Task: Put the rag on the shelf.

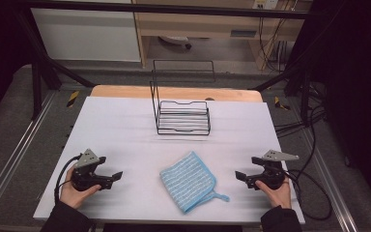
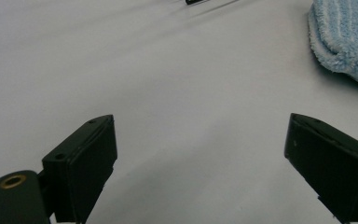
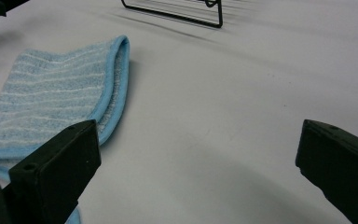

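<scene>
Both the left hand-held gripper and right hand-held gripper flank the folded blue cloth, jaws apart, probably about to grasp its edges.

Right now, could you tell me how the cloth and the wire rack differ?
The cloth is soft, blue with pale stripes, and lies flat and folded near the front edge between the grippers; the rack is rigid black wire and stands upright farther back, its tall frame rising above its base. The cloth is solid, the rack see-through. Both rest on the white table, untouched.
</scene>
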`<move>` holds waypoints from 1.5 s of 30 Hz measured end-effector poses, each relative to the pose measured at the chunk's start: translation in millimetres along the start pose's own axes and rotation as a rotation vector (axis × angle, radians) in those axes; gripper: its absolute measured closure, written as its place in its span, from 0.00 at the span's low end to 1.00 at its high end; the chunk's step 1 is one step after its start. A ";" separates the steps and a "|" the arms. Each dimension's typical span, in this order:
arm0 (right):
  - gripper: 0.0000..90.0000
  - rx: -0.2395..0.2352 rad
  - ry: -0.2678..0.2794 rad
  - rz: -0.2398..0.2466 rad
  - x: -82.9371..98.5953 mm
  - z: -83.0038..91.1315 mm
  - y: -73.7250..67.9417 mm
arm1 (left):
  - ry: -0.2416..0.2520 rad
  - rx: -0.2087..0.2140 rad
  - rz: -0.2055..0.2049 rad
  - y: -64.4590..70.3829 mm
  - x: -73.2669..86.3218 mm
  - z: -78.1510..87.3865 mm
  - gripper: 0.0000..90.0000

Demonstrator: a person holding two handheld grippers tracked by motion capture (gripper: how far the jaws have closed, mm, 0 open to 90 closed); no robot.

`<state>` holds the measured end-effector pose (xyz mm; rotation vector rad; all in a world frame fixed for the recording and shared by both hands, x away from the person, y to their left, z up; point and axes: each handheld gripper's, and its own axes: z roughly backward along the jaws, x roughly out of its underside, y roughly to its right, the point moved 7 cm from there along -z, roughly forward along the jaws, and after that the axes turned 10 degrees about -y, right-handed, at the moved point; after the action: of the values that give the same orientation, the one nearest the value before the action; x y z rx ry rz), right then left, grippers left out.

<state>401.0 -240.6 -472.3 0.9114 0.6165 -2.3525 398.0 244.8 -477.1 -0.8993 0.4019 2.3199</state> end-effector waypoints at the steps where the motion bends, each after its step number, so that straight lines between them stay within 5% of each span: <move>1: 0.01 -0.001 0.002 -0.002 -0.2 0.2 0.0 | 0.000 0.001 -0.001 0.1 -0.5 -0.2 0.10; 14: 0.01 0.001 -0.023 0.000 -0.6 -6.6 -5.9 | -0.002 -0.001 0.003 6.2 -4.5 -2.6 0.09; 25: 0.01 -0.025 -0.060 0.019 -6.3 -23.6 -25.7 | -0.016 0.006 -0.008 21.6 -11.6 -9.0 0.11; 35: 0.04 -0.048 -0.090 0.035 -10.4 -34.7 -42.1 | -0.018 0.031 -0.004 48.0 -27.0 -15.9 0.15; 45: 0.11 -0.047 -0.098 0.049 -15.2 -44.0 -56.5 | -0.027 0.069 0.008 82.3 -49.4 -27.7 0.29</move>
<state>395.8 -167.8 -478.5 0.7763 0.6006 -2.3140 388.1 147.2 -458.3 -0.8336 0.4725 2.3082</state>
